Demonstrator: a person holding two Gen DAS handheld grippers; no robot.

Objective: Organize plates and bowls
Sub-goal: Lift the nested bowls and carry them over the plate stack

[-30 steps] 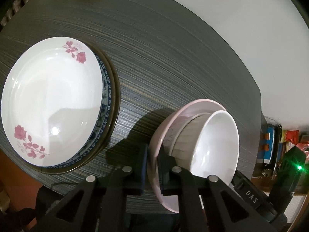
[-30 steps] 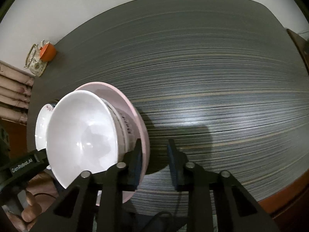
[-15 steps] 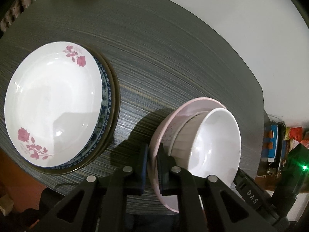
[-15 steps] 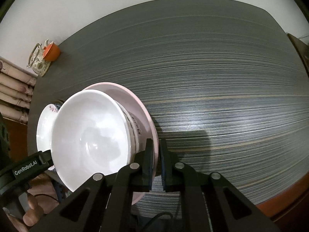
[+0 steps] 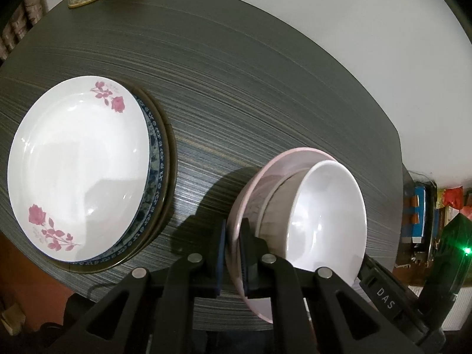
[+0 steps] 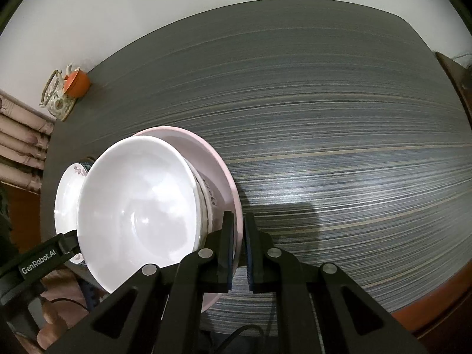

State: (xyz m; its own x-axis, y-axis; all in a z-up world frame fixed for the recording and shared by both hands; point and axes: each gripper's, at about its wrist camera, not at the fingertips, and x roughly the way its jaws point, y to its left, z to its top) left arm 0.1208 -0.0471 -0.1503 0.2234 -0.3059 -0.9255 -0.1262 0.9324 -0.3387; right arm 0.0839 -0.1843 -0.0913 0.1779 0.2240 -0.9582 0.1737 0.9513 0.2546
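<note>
Right tongs (image 6: 238,250) have closed on the level pink plate (image 6: 227,174) rim.

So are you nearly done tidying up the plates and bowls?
Getting close, it seems. The rose plate already sits on a stack of plates, with a blue-patterned plate under it. The white bowl sits inside the pink plate. The left gripper and the right gripper each pinch the pink plate's rim on opposite sides. What's left is probably carrying that pair to wherever it belongs.
</note>
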